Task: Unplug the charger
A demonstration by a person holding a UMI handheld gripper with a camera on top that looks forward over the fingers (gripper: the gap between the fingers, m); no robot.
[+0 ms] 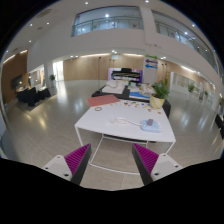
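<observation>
A big bright atrium is opening out ahead. The white table (118,124) is waiting well beyond the gripper (112,160), whose fingers are spread wide and empty. This looks like the approach. Next: closing in on the small charger (149,125) near the table's right side.

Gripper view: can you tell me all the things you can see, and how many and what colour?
Table: one, white, just beyond the fingers.
Cable: one, white, lying on the table.
Small object: one, bluish-white, at the cable's end; too small to identify.
Plant: one, green, behind the table.
Flat sheet: one, pinkish-red, on a farther table.
Gripper: one, with magenta pads, open, holding nothing.
</observation>
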